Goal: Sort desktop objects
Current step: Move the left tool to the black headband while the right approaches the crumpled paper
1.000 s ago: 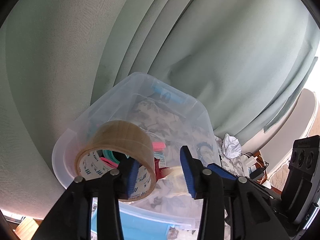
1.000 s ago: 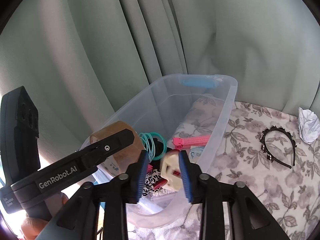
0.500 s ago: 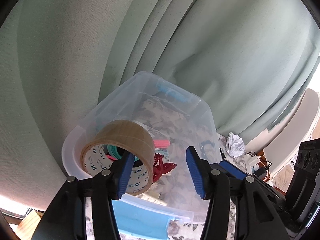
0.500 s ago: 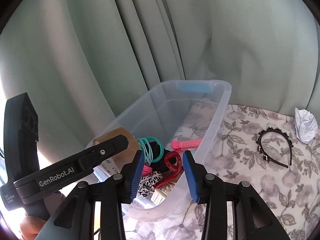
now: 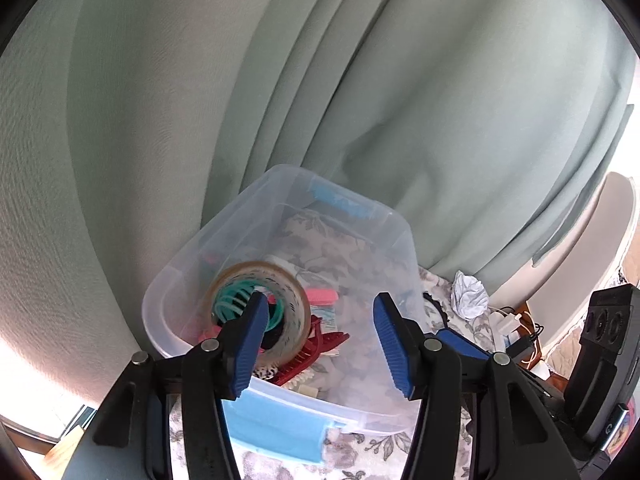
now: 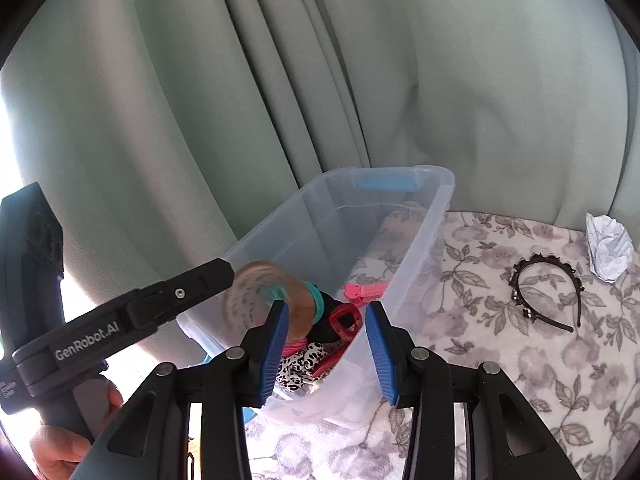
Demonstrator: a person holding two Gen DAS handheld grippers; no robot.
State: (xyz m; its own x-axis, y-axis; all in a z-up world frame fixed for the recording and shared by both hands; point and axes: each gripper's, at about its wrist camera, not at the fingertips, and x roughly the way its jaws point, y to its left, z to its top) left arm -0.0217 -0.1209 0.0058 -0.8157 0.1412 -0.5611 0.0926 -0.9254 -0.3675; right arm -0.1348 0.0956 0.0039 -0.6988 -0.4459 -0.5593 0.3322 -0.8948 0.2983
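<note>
I see a clear plastic storage bin with blue handle latches point(image 6: 420, 216) standing on the flowered cloth against the green curtain. Over its near end, a roll of brown translucent packing tape point(image 5: 294, 300) sits tilted with its core facing me in the left view; it looks blurred in the right view point(image 6: 256, 296), so I can't tell whether it is resting on the pile. Inside the bin lie coiled teal hair ties point(image 5: 230, 304), a pink hair clip point(image 6: 366, 290), a red claw clip point(image 6: 344, 318) and a black-and-white leopard-print scrunchie point(image 6: 298, 364). Outside the bin, on the cloth, lie a black beaded headband point(image 6: 546, 292) and, just beyond it, a crumpled white paper ball point(image 6: 608, 248).
</note>
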